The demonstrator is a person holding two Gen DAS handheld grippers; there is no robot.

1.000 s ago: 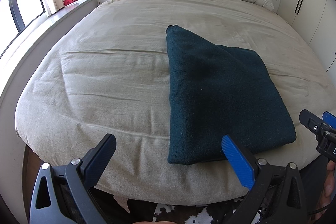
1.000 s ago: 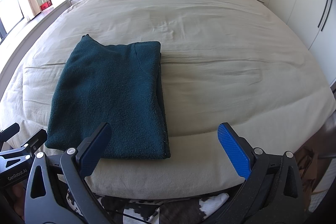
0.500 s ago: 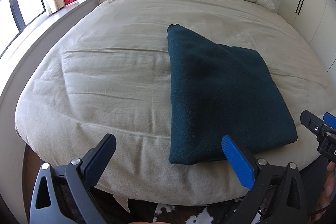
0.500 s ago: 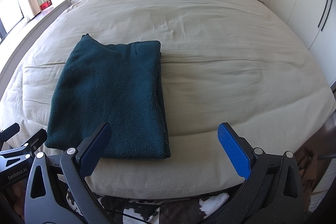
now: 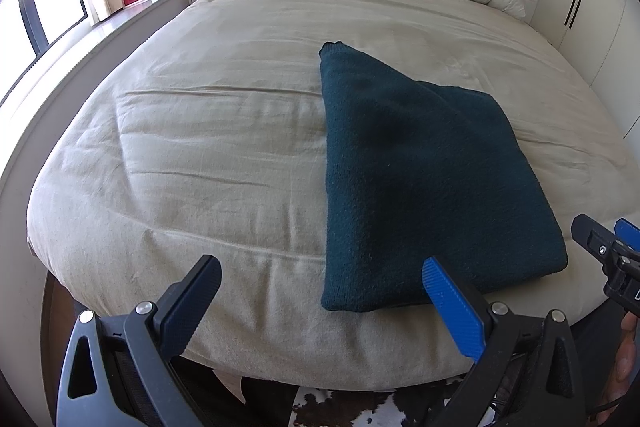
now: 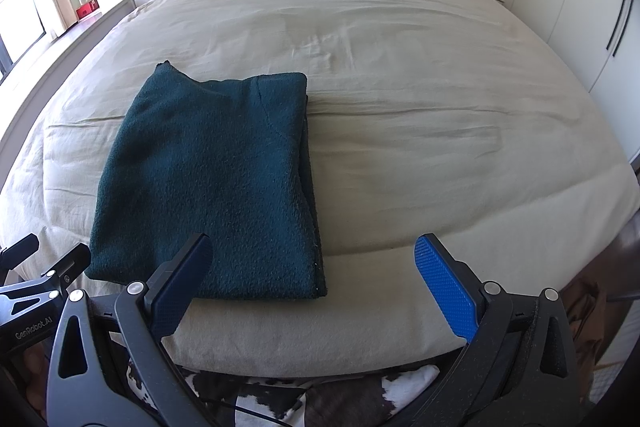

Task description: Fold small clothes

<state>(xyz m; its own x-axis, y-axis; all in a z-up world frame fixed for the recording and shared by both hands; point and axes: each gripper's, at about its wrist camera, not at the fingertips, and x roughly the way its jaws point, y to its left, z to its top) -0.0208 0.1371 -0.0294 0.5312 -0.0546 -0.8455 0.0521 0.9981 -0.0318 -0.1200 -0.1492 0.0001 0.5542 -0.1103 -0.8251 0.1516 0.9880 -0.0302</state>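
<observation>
Nothing has visibly moved since a second ago: my left gripper and right gripper hang above the near edge of the bed, fingers spread wide, holding nothing. Between them, the folded dark green sweater lies flat on the beige cover, near that edge and left of centre.

Both wrist views over bed foot
</observation>
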